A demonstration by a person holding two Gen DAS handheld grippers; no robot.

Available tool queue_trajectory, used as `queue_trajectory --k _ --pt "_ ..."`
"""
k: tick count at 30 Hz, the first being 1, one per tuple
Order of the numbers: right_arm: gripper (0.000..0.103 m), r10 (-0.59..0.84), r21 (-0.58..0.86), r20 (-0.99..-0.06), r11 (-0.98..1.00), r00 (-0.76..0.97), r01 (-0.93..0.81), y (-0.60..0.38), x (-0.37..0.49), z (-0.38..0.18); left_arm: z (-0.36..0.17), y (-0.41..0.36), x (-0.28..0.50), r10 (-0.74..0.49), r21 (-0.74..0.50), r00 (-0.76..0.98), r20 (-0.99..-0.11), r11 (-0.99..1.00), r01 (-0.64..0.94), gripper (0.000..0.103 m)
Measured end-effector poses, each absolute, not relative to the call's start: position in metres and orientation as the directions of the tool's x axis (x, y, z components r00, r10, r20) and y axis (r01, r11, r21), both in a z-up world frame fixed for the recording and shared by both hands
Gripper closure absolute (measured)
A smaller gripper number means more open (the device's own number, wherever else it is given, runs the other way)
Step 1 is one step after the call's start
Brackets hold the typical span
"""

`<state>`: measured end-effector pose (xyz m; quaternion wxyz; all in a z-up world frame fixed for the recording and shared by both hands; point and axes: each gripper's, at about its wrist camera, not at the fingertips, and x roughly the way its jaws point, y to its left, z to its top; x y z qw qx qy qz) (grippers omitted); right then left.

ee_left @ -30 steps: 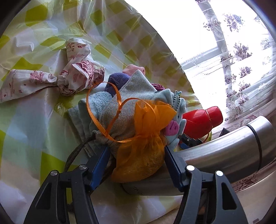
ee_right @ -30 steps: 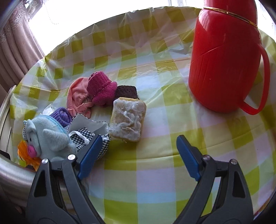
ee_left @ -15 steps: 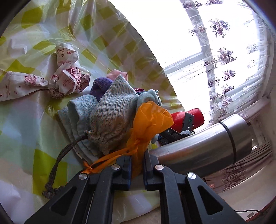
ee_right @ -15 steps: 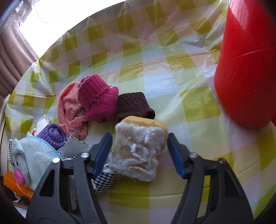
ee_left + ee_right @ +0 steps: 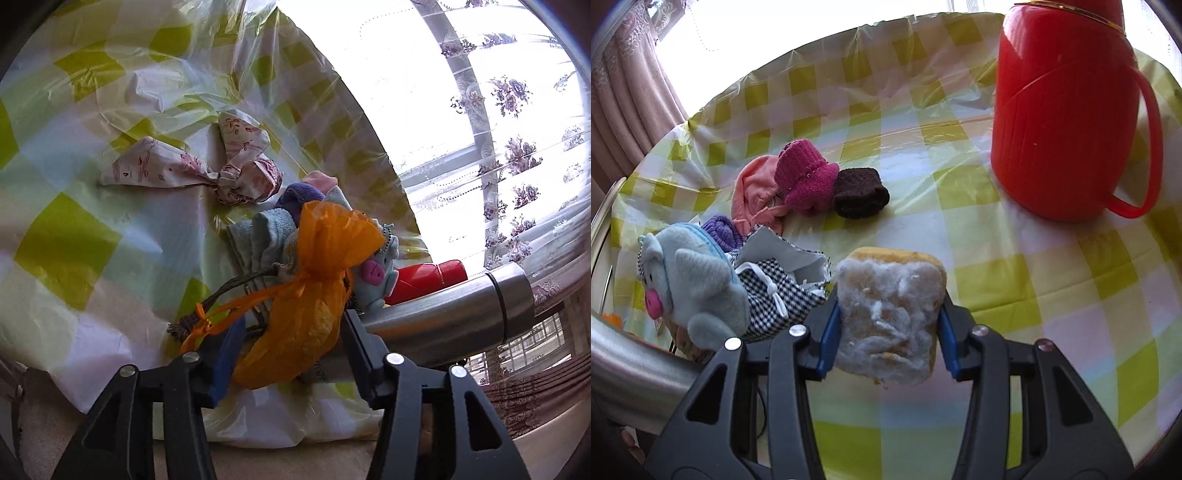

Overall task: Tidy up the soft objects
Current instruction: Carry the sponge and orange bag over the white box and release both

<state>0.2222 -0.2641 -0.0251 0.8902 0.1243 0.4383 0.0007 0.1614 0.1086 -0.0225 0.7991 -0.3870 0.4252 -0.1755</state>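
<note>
In the left wrist view my left gripper (image 5: 291, 350) is shut on an orange organza pouch (image 5: 314, 291) with ribbons, held just above the tablecloth beside a pile with a light blue towel (image 5: 266, 236), a purple knit (image 5: 299, 194) and a blue plush toy (image 5: 380, 269). In the right wrist view my right gripper (image 5: 888, 332) is shut on a yellow sponge with a white fuzzy face (image 5: 890, 314). To its left lie the blue plush toy (image 5: 690, 284), a houndstooth pouch (image 5: 775, 295), a purple knit (image 5: 720, 229), a pink hat (image 5: 755, 192), a magenta bootie (image 5: 805, 177) and a brown knit (image 5: 860, 192).
A red thermos jug (image 5: 1060, 118) stands at the back right on the yellow-checked tablecloth (image 5: 1015, 277). A knotted pink-printed cloth (image 5: 207, 170) lies left of the pile. A metal tube (image 5: 450, 314) runs along the table edge, with curtains and a window behind.
The left gripper closed on the orange pouch and has lifted it back from the pile. The right gripper moved forward over the sponge, closed on it and pulled it toward me.
</note>
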Motion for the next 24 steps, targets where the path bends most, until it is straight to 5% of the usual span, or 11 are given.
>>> queue_trajectory --k 7,9,10,24 --pt "0.054 0.083 0.204 -0.765 0.972 0.639 0.118 -0.273 0.163 -0.011 -0.027 0.068 0.167 -0.48 -0.561 0.505 -0.718 0.828 -0.01 0.04" --pt "0.054 0.081 0.199 -0.763 0.973 0.641 0.114 -0.272 0.149 -0.008 -0.029 0.059 0.166 -0.434 -0.497 0.49 -0.756 0.867 0.002 0.073" --pt "0.054 0.078 0.195 -0.762 0.974 0.643 0.112 -0.271 0.144 -0.007 -0.03 0.057 0.166 -0.429 -0.488 0.483 -0.763 0.873 0.004 0.074" --pt "0.054 0.022 0.111 -0.758 0.989 0.652 0.095 -0.261 0.093 0.009 0.006 0.065 0.103 -0.443 -0.527 0.621 -0.647 0.848 0.056 0.086"
